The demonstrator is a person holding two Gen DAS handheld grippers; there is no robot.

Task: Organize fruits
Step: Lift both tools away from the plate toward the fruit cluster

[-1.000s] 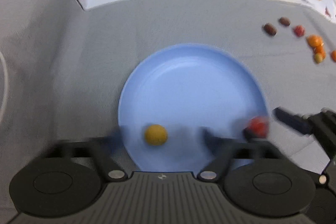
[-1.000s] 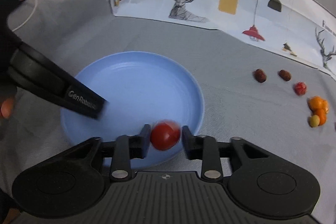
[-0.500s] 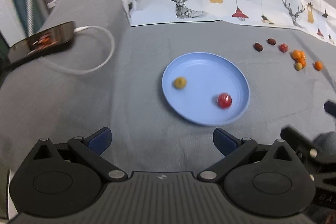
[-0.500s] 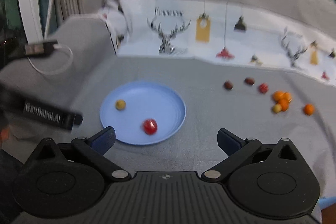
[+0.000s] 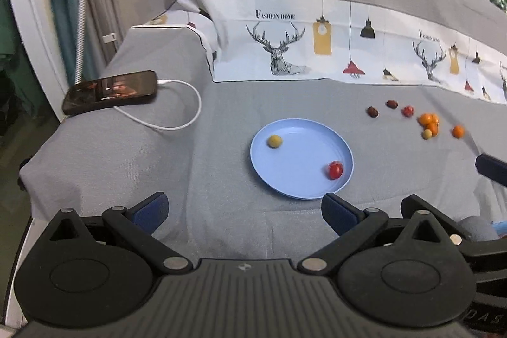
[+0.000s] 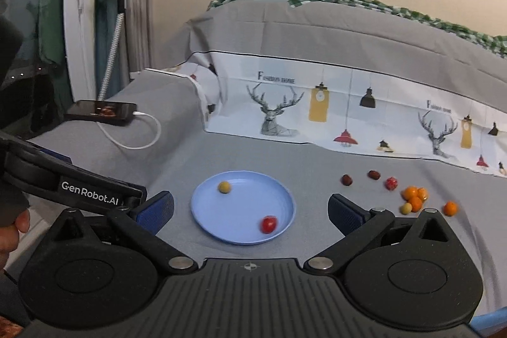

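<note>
A light blue plate [image 5: 304, 148] [image 6: 247, 205] lies on the grey cloth. On it sit a yellow-green fruit [image 5: 274, 141] [image 6: 224, 187] at the far left and a red cherry tomato [image 5: 335, 169] [image 6: 269, 224] at the near right. Loose fruit lies to the right of the plate: two dark dates [image 5: 372, 111] [image 6: 346, 179], a red one [image 5: 408, 111] [image 6: 391, 183] and a cluster of small oranges [image 5: 428, 120] [image 6: 414, 195]. My left gripper [image 5: 245, 208] and my right gripper [image 6: 250, 209] both stand open and empty, pulled back above the near side of the plate.
A black phone [image 5: 111, 91] [image 6: 101, 111] on a white charging cable [image 5: 177, 122] lies on the raised cloth at the left. A printed deer cloth [image 5: 317, 53] runs along the back. The left gripper's body [image 6: 79, 186] and a hand [image 6: 12, 230] show at the right wrist view's left edge.
The right gripper opened and let the red tomato go onto the plate. Both grippers pulled back and rose, so the plate now looks small and far. The yellow-green fruit stays on the plate.
</note>
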